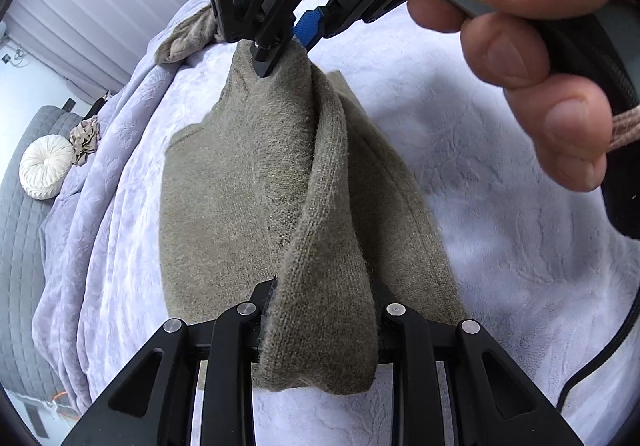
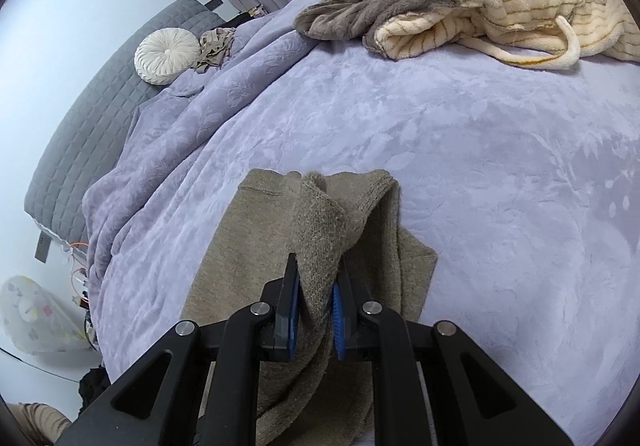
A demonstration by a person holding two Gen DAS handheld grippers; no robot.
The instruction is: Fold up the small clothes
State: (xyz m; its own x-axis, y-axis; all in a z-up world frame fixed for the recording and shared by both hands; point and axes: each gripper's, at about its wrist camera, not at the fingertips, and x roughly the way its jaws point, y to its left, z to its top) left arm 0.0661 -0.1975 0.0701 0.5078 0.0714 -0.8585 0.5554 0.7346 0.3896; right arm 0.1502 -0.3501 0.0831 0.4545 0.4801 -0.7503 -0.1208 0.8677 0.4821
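Right fingers: the right gripper (image 2: 314, 316) is clamped on a bunched edge of the olive knit garment (image 2: 256, 242), its blue pads (image 2: 294, 322) pressing the cloth from both sides.
Left fingers: the left gripper (image 1: 320, 320) is closed on the opposite edge, a thick fold being pinched between the jaws.
Garment: one edge is held raised between the two grips, apparently so it can be carried over as a fold; the rest lies on the lilac blanket (image 2: 460, 165).
Hand: the right tool's handle is gripped by a hand (image 1: 532, 57).
Surroundings: a striped robe (image 2: 500, 1) lies well apart, presumably awaiting its turn.
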